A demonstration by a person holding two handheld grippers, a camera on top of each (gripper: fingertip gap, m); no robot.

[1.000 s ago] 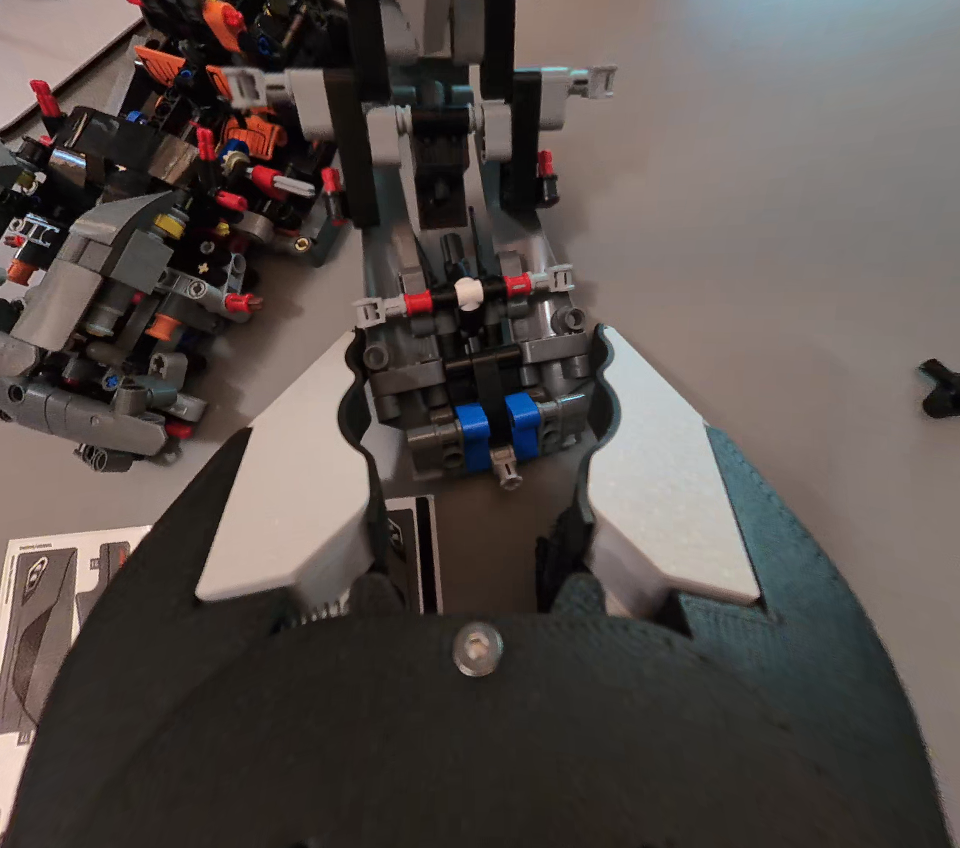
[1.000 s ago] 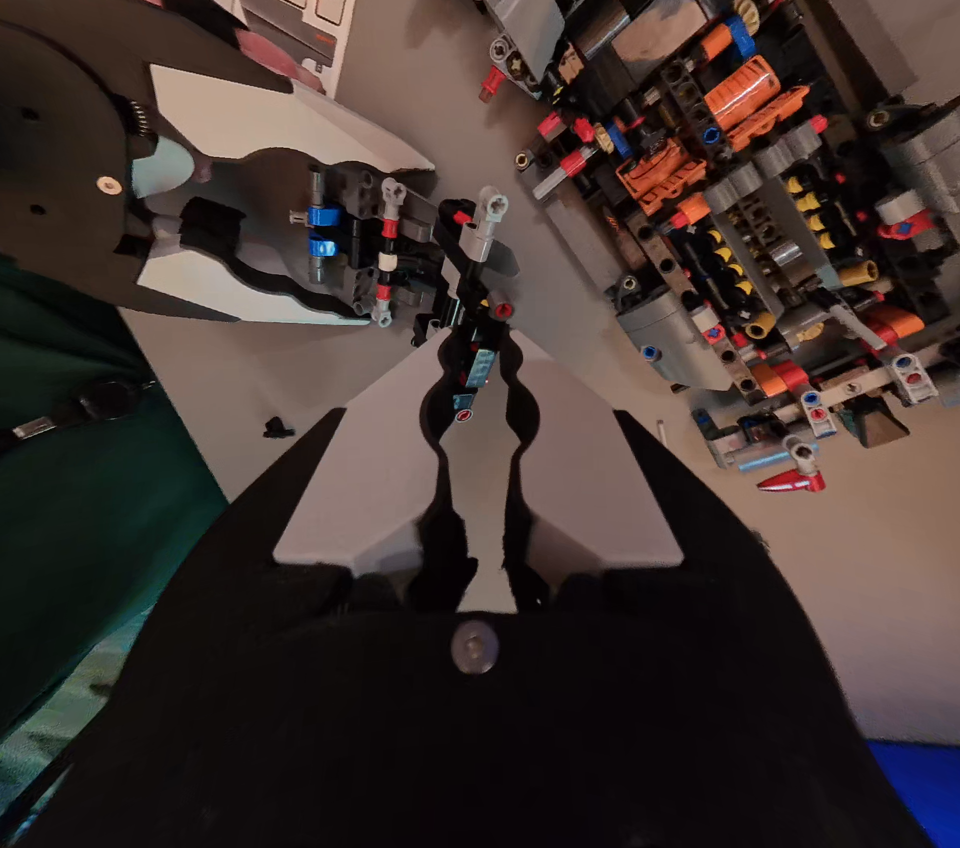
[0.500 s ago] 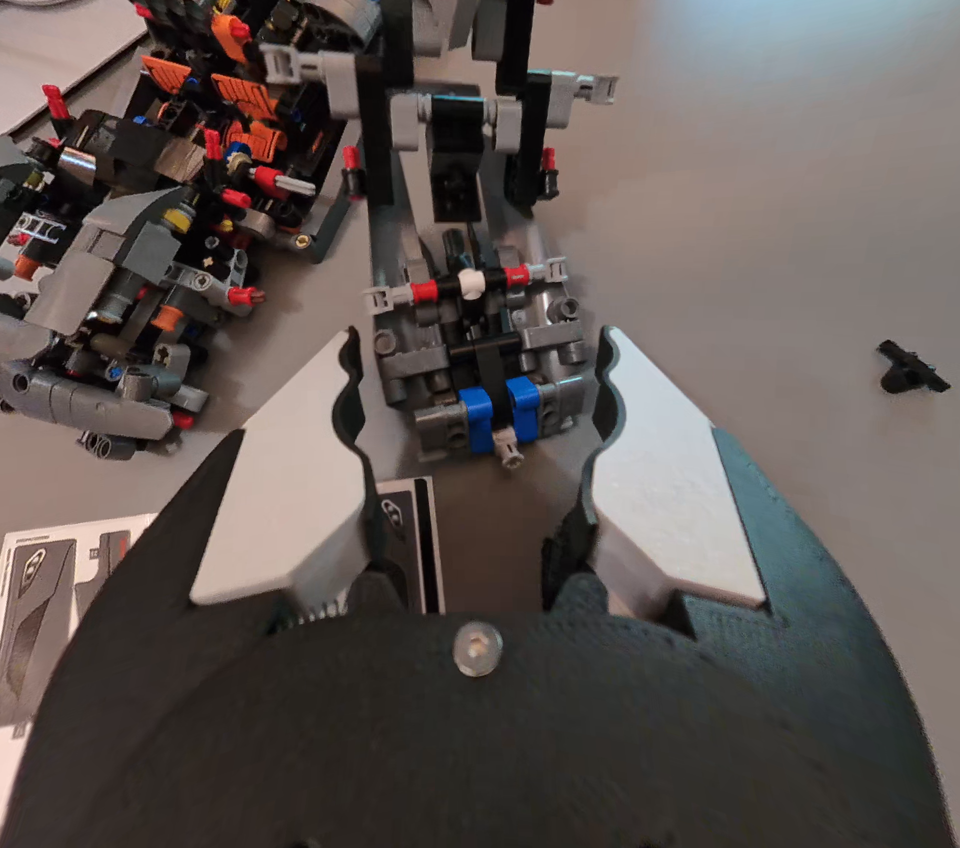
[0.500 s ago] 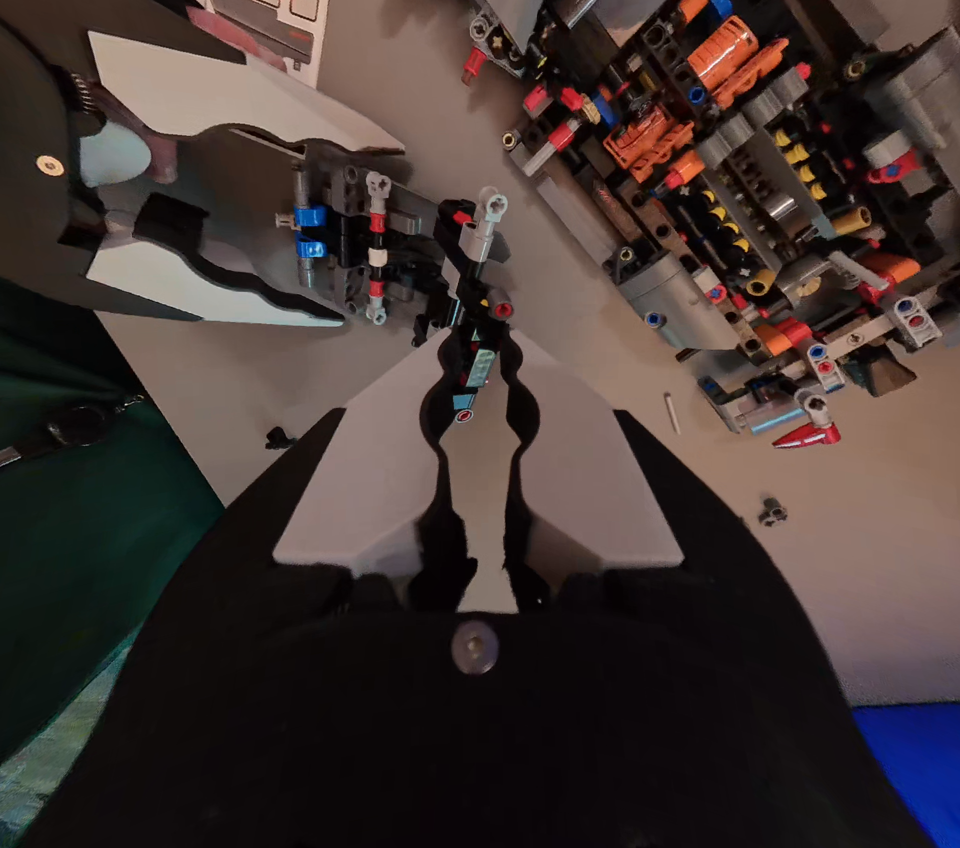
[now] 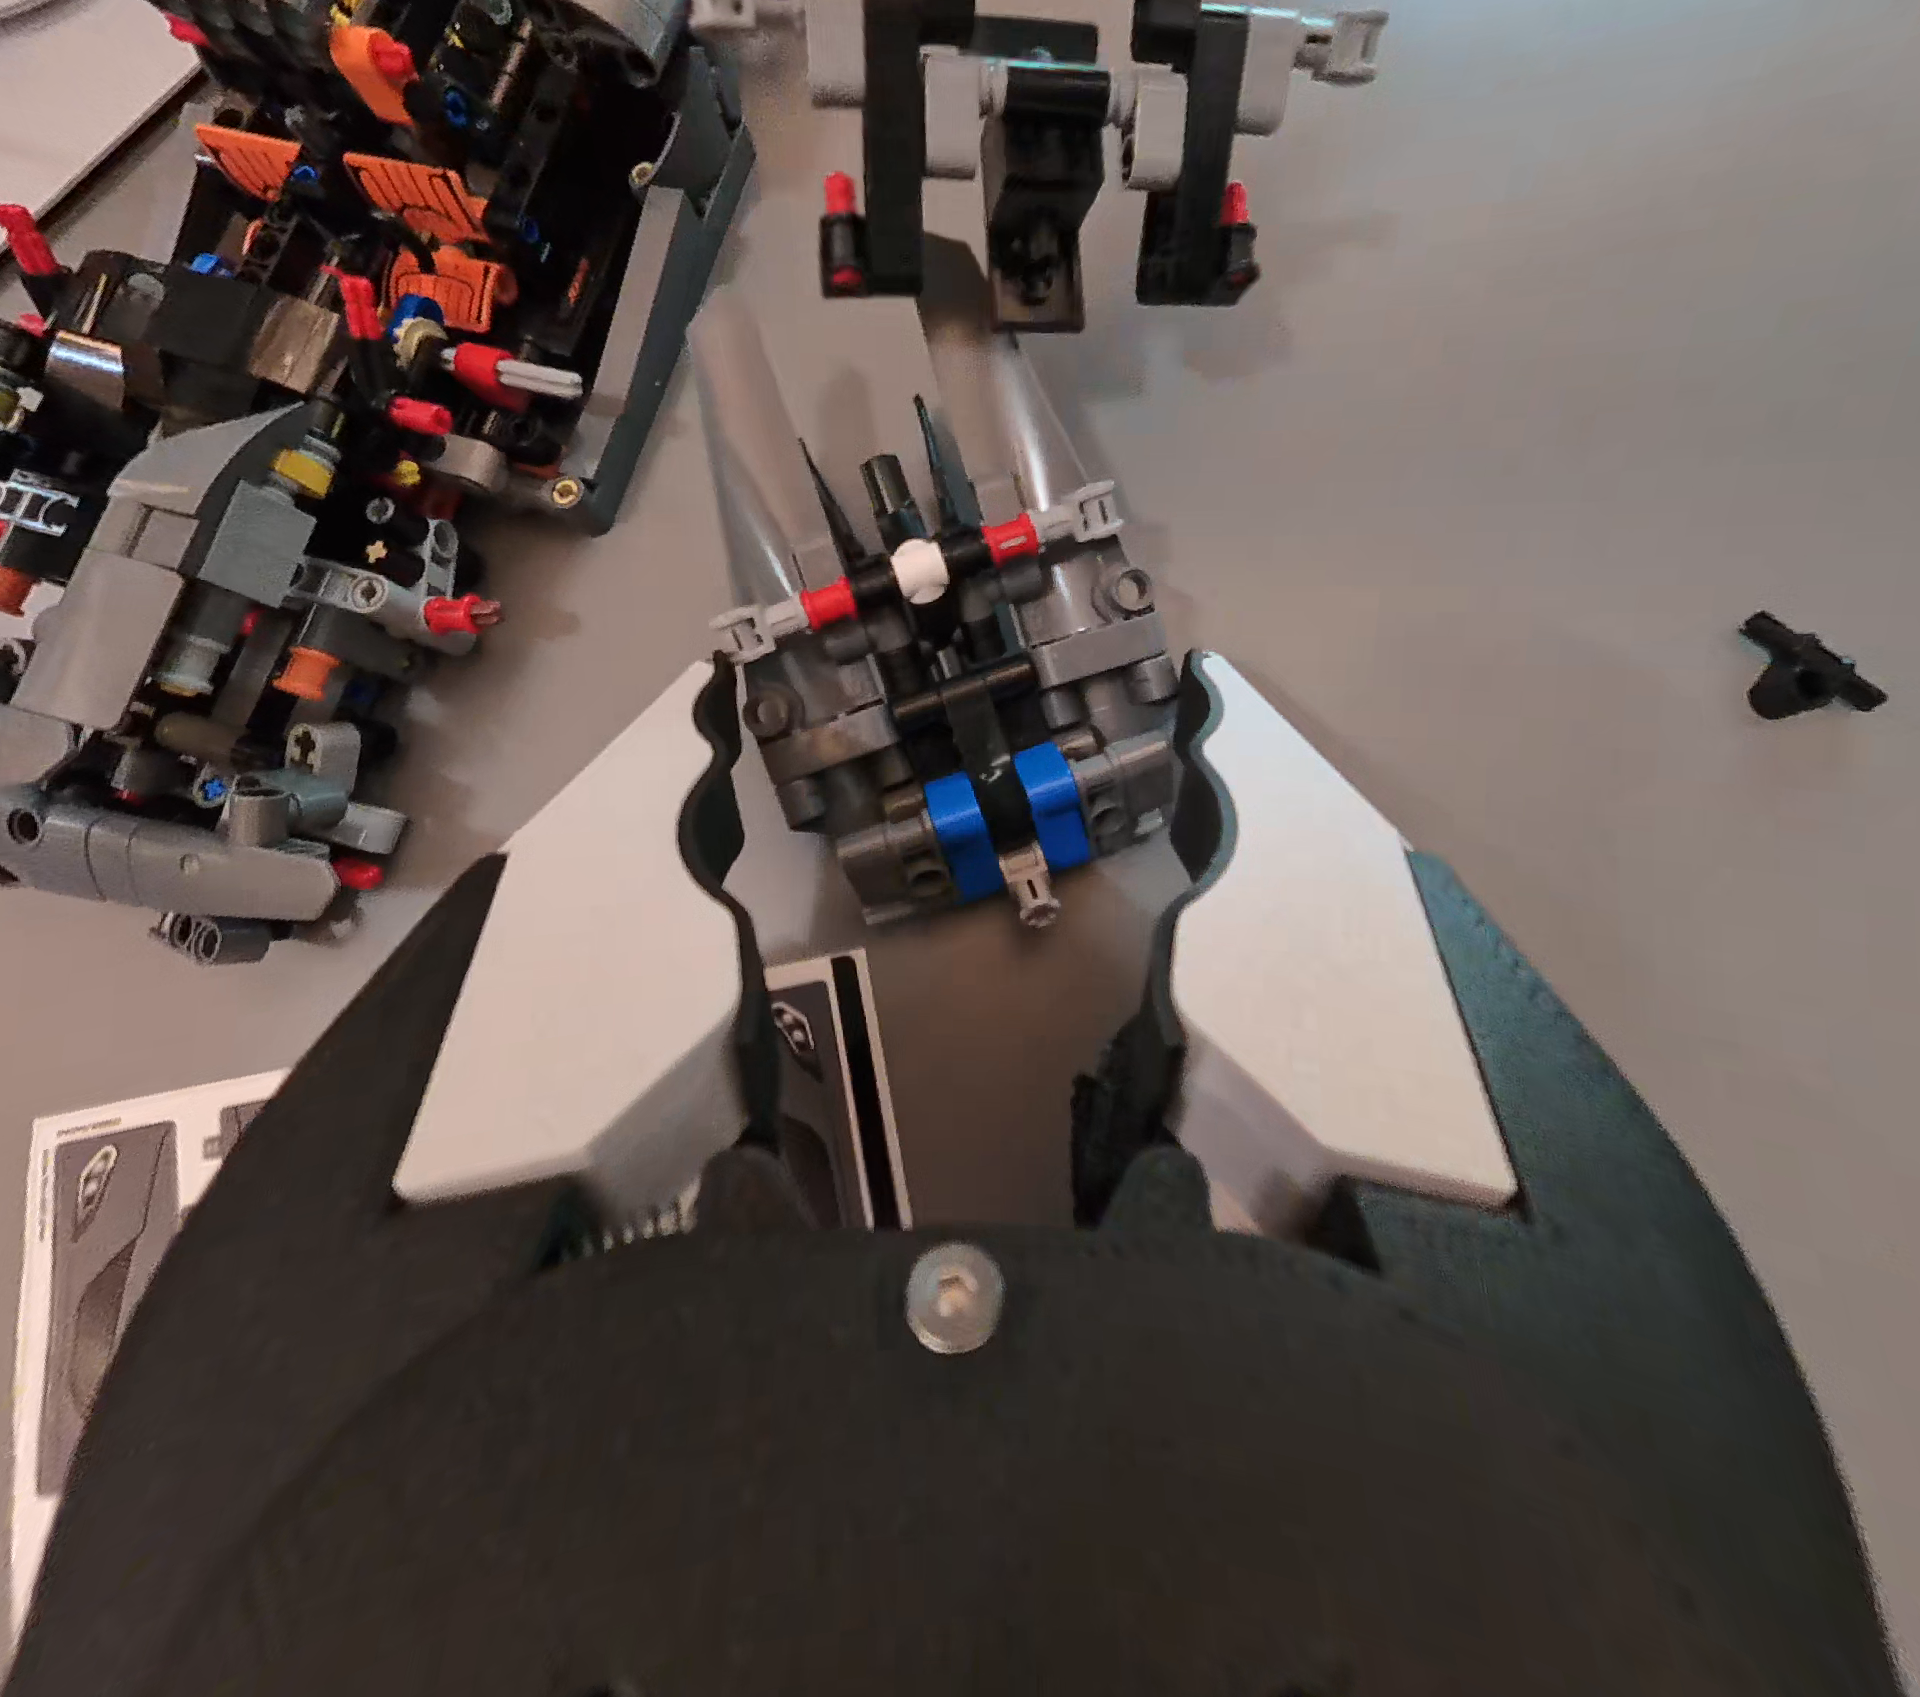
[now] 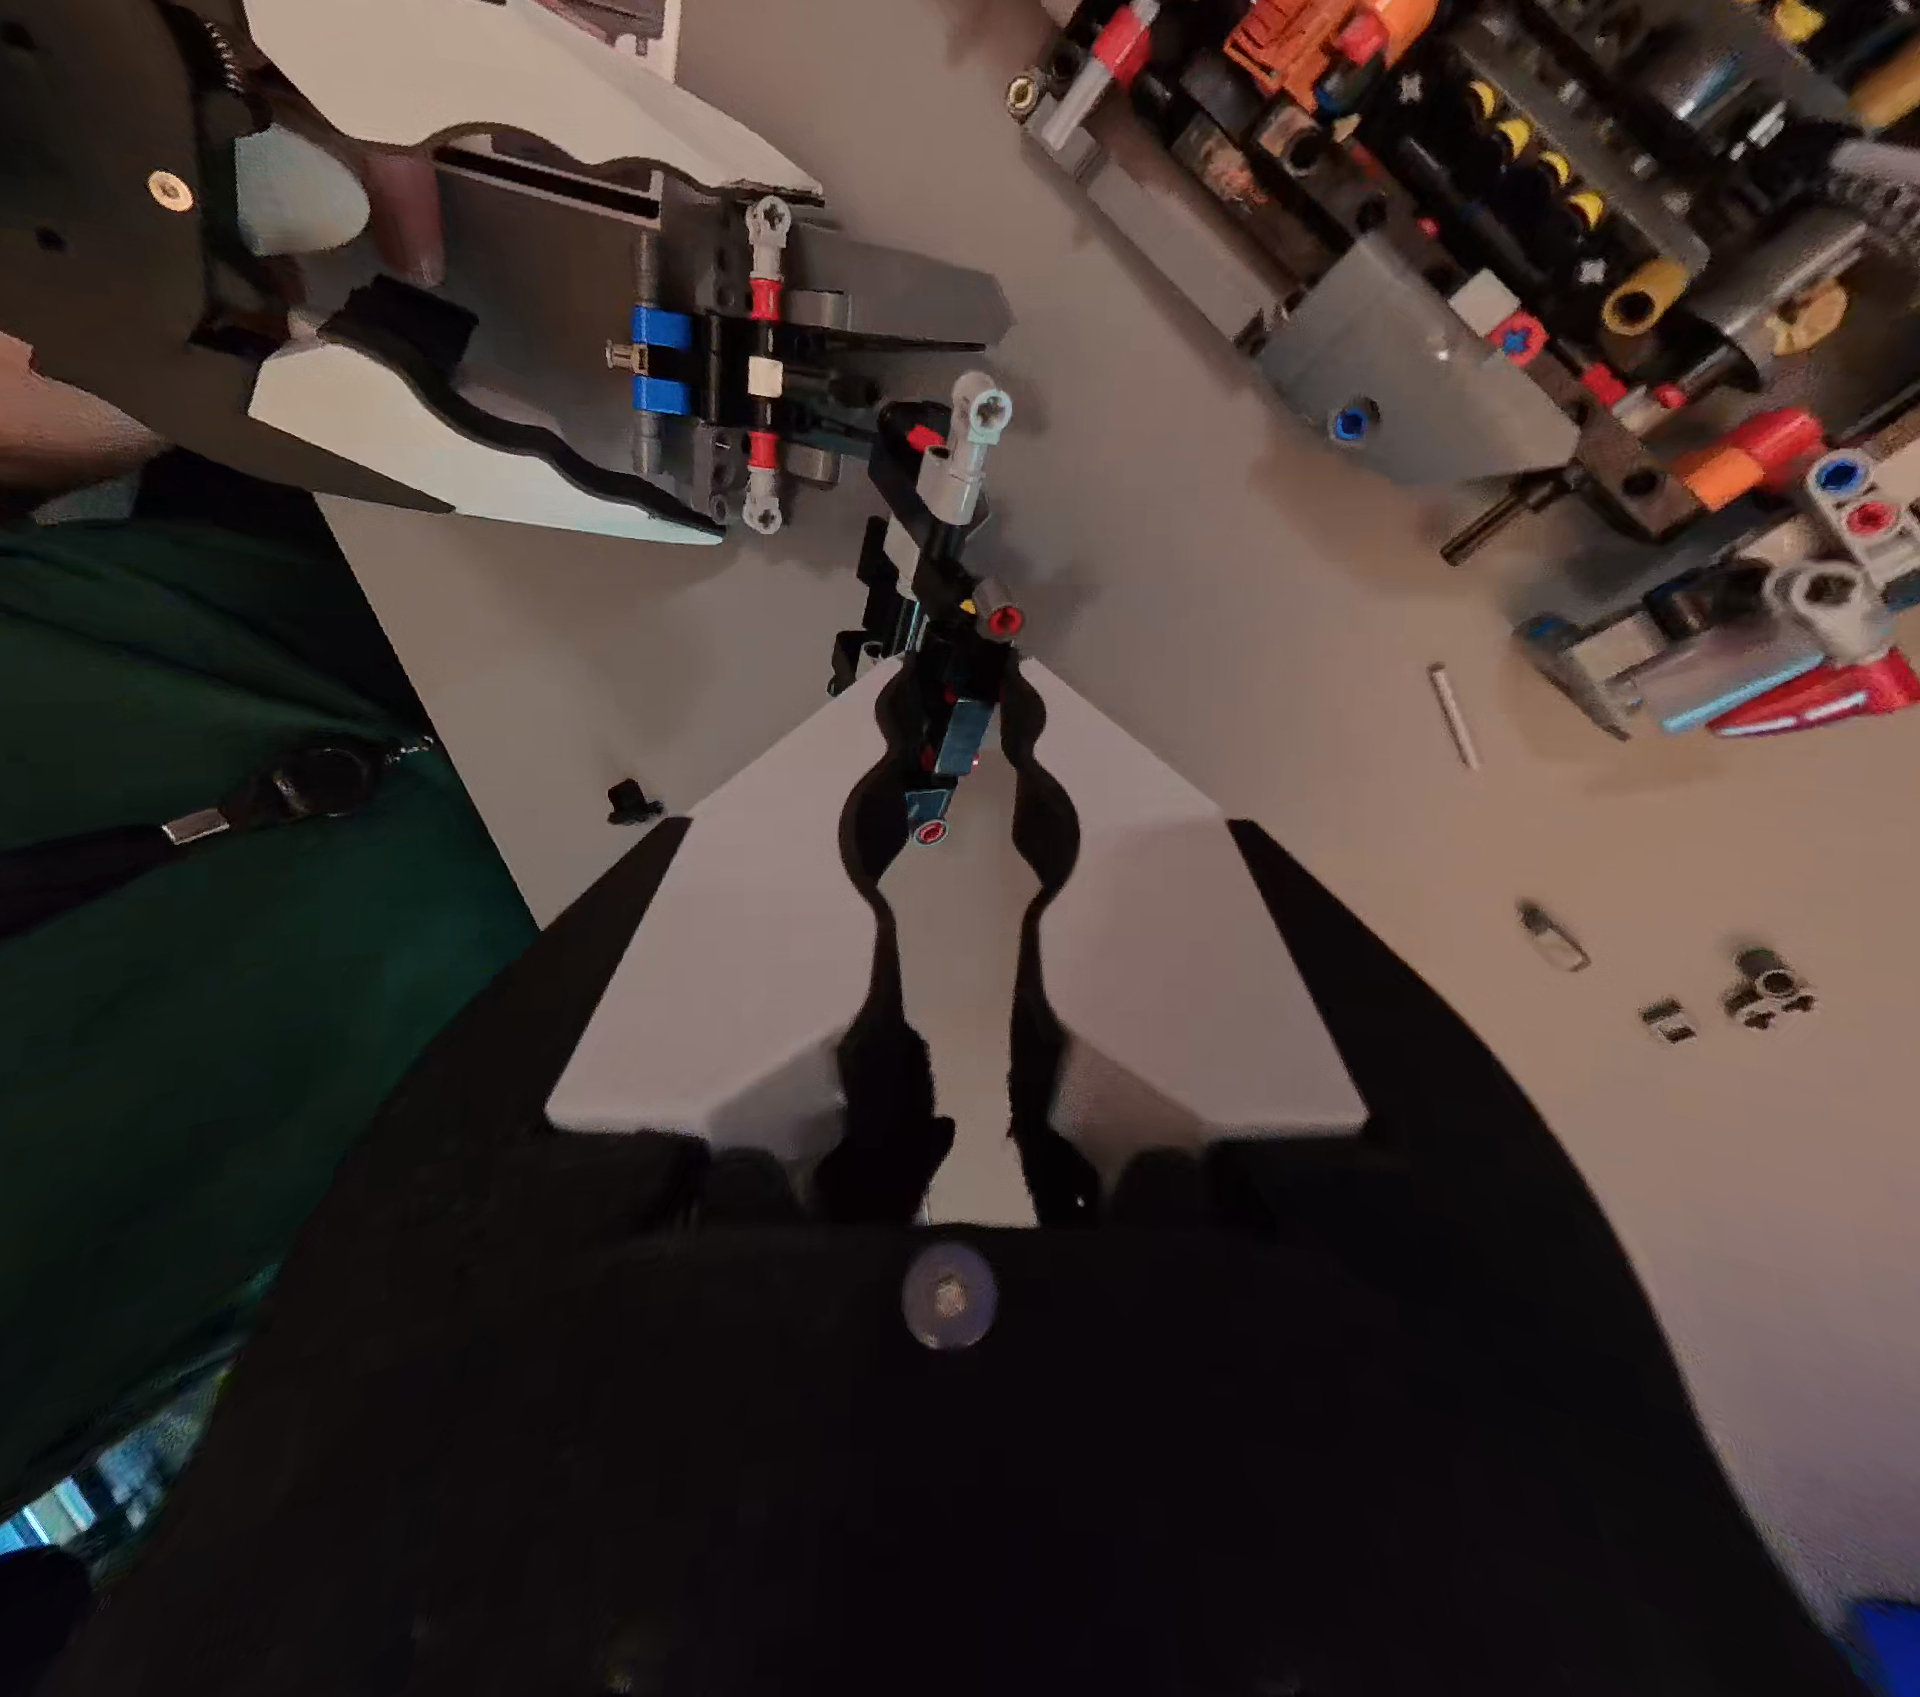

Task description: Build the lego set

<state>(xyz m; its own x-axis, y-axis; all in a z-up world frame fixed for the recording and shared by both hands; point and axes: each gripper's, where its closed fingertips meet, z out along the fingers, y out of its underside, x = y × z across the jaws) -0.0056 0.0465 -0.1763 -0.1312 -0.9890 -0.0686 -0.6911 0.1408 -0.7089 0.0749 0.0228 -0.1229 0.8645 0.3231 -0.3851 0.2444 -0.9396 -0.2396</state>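
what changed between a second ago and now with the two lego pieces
The black frame held in the right tool has pulled away from the grey block; a second ago they were joined, now bare table shows between them. The left tool stays around the grey block, the right tool stays shut on the frame, and the big model has not moved.

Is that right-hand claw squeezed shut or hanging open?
Shut: the right gripper has both fingers pressed against a slim black lego piece.

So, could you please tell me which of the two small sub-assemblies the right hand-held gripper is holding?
The slim black sub-assembly, clamped by the right hand-held gripper. The grey sub-assembly with blue clips sits between the left hand-held gripper's fingers.
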